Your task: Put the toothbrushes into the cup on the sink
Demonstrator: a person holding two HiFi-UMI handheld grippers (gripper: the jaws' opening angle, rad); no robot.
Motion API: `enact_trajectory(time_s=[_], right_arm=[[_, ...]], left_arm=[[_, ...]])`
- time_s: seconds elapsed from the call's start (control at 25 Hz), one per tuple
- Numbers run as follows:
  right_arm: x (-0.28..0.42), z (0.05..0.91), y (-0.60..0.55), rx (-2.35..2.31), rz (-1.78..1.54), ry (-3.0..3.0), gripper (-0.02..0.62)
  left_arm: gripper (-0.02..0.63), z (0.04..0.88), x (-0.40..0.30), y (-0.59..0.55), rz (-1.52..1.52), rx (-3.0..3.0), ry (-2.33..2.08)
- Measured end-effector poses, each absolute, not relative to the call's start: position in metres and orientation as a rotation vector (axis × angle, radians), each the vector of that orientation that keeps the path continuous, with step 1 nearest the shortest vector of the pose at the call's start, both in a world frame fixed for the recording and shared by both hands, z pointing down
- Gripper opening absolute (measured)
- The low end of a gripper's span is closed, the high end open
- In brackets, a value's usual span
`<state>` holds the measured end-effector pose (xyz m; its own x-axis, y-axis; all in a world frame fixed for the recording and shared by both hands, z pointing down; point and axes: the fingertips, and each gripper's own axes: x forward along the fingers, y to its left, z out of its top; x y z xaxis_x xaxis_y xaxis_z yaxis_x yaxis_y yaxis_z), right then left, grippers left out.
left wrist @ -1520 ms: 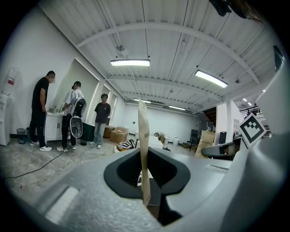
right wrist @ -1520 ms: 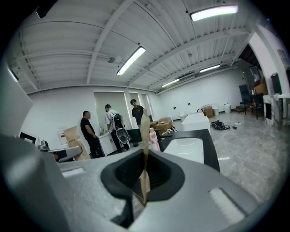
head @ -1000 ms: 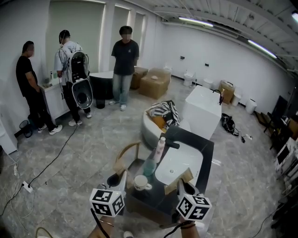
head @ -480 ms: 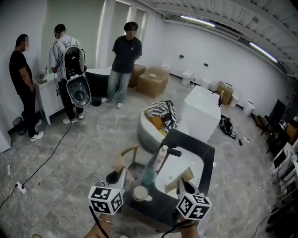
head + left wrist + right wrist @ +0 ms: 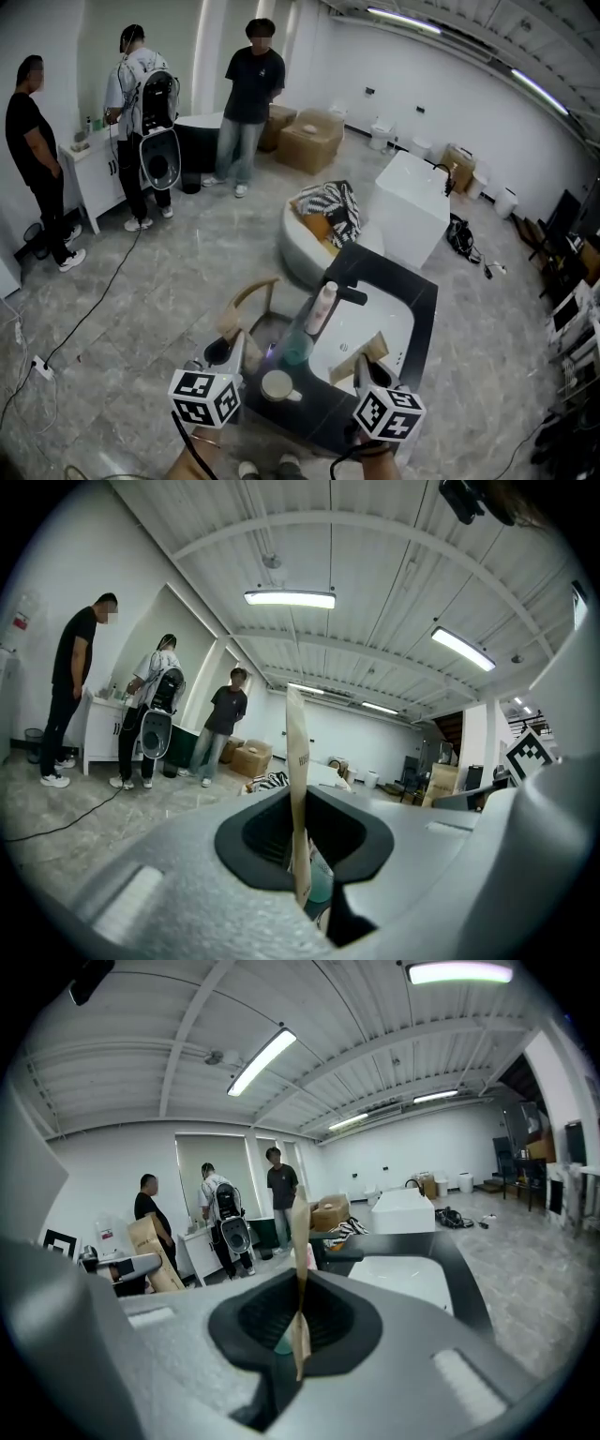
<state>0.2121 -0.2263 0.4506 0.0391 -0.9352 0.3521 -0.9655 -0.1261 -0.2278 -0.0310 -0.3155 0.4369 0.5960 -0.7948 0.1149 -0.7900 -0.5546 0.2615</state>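
A white cup [image 5: 277,385] stands on the near left corner of the black sink counter [image 5: 415,302], next to a teal bottle [image 5: 298,348] and a pink-white bottle [image 5: 322,307]. My left gripper [image 5: 228,357] hovers just left of the cup. It is shut on a flat tan cardboard toothbrush pack [image 5: 296,761], which I see edge-on between the jaws. My right gripper [image 5: 364,367] hangs over the near rim of the white basin [image 5: 398,330], shut on a second tan pack [image 5: 375,349] that stands upright. That second pack [image 5: 301,1232] also shows edge-on in the right gripper view.
A wooden chair [image 5: 253,305] stands against the sink's left side. Behind the sink are a round white tub [image 5: 302,251] with striped cloth, a white block [image 5: 412,211] and cardboard boxes [image 5: 309,150]. Three people stand far left by a white cabinet. A cable [image 5: 94,309] crosses the floor.
The head view has drifted, so the people sit further left and higher in the picture. My left gripper has slid slightly left and down. Both grippers still hold their packs.
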Motion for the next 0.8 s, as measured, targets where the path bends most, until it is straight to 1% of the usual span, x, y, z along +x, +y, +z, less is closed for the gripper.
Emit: enact_trajectory(time_s=[0.36, 0.8], right_arm=[[0.231, 0.461, -0.238, 2.158, 0.685, -2.062, 0.008], [0.246, 0.467, -0.234, 2.148, 0.699, -2.053, 0.008]], left_arm=[[0.034, 0.438, -0.027, -0.32, 0.003, 2.495, -1.389], [0.034, 0.44, -0.009, -0.322, 0.026, 2.513, -1.383]])
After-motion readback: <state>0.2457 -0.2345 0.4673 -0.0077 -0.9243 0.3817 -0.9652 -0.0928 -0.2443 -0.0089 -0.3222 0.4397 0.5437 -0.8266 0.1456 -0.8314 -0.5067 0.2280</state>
